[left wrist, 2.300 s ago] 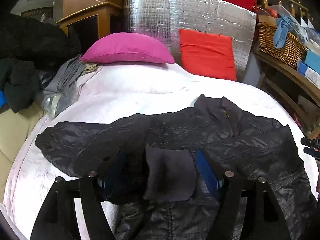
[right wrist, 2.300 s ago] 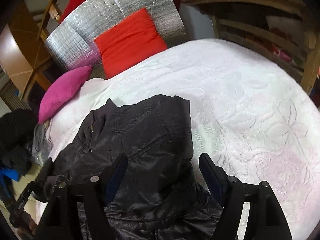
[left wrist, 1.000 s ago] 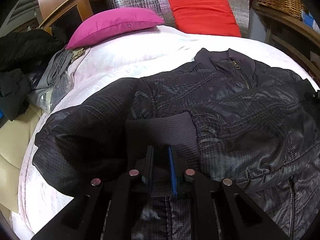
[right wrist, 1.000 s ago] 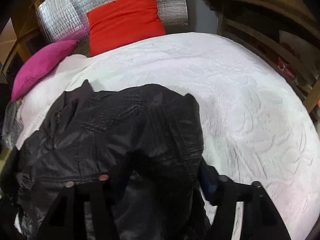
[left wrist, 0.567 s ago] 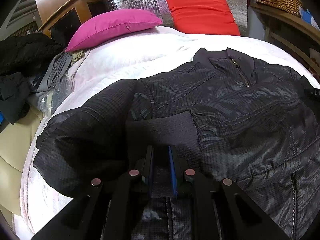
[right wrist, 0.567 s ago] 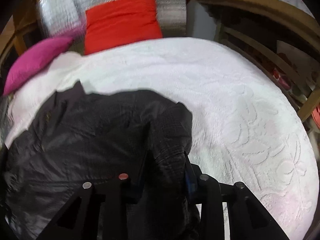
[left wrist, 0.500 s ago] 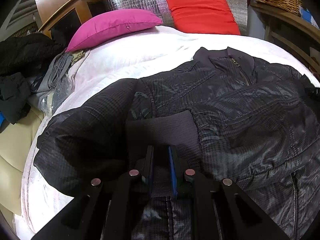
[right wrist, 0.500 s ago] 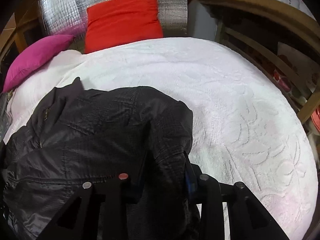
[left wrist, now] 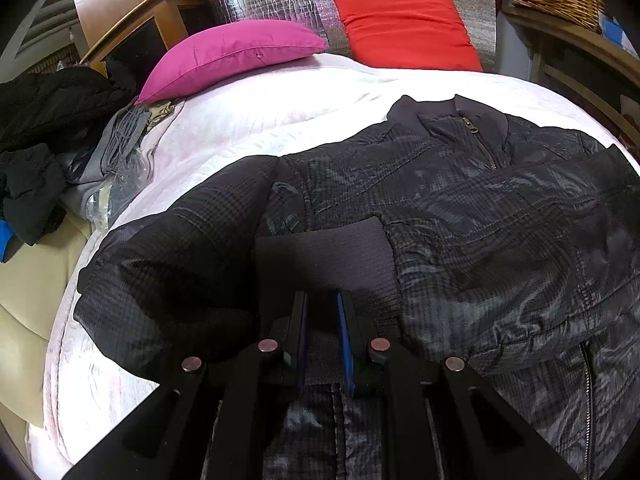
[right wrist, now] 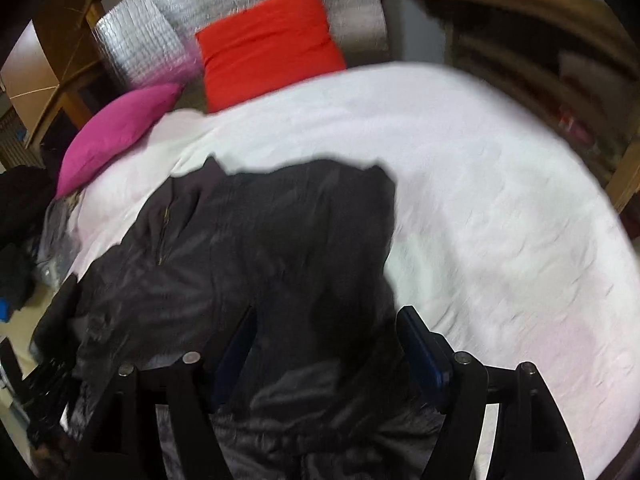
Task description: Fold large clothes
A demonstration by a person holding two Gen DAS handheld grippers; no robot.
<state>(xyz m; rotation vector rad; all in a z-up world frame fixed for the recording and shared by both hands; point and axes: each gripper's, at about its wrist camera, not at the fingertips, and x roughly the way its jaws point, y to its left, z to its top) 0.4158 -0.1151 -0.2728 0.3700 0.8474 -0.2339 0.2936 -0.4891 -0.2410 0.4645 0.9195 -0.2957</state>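
Pinching the jacket's point(left wrist: 460, 208) ribbed cuff point(left wrist: 324, 256), left jaws; right jaws opening astride its sleeve; no writing legible.

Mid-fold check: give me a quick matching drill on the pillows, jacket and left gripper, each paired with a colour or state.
Things:
1. jacket
2. left gripper
3. flat pillow
4. plump pillow

Matches:
a. red
b. pink
c. shut on ribbed cuff
d. black, spread on bed

Pairs: 1-d, 2-c, 3-a, 4-b

white bed point(left wrist: 248, 136), black jacket point(left wrist: 480, 200), pink pillow point(left wrist: 228, 56)
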